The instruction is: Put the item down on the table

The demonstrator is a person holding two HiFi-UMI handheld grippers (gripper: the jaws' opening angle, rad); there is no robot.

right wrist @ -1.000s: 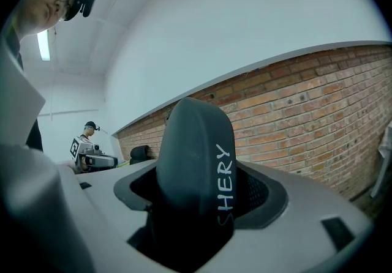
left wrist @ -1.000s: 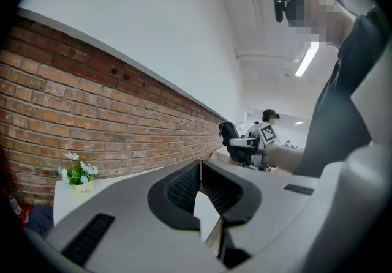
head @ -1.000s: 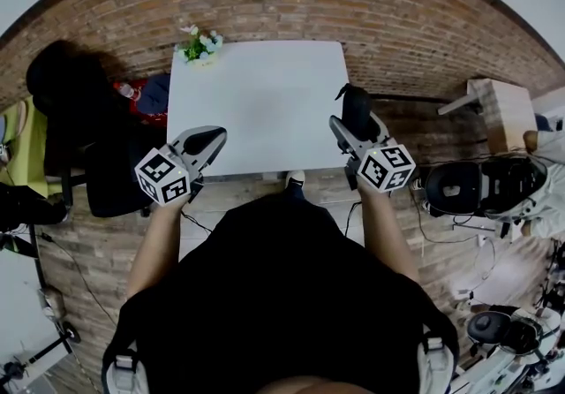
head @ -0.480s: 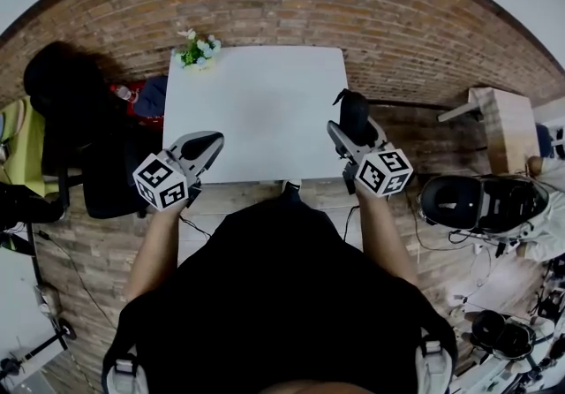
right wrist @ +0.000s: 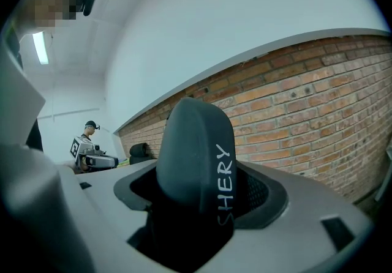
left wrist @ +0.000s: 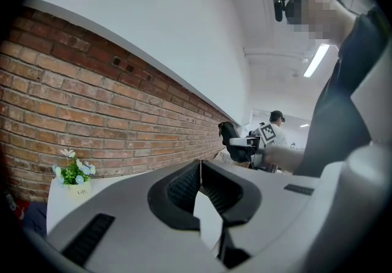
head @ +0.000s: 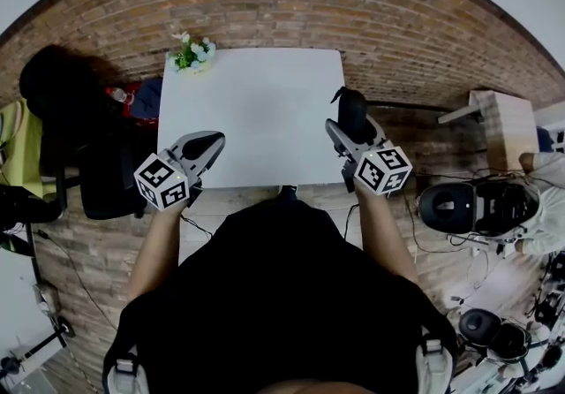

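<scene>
dark item [right wrist: 191,149] lettered "shery", clamped in right gripper [right wrist: 199,199]

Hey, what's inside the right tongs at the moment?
A black item lettered SHERY stands clamped in the right tongs. Its lower end is covered by the jaws, so its full shape cannot be seen.

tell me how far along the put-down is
Done: the right gripper is shut on the black item, which is lettered SHERY. In hand: it holds the item by the right edge of the white table, seemingly in the air rather than resting on the top. Left: lower it onto the table, open the gripper and pull away. The left gripper is shut and empty.
</scene>
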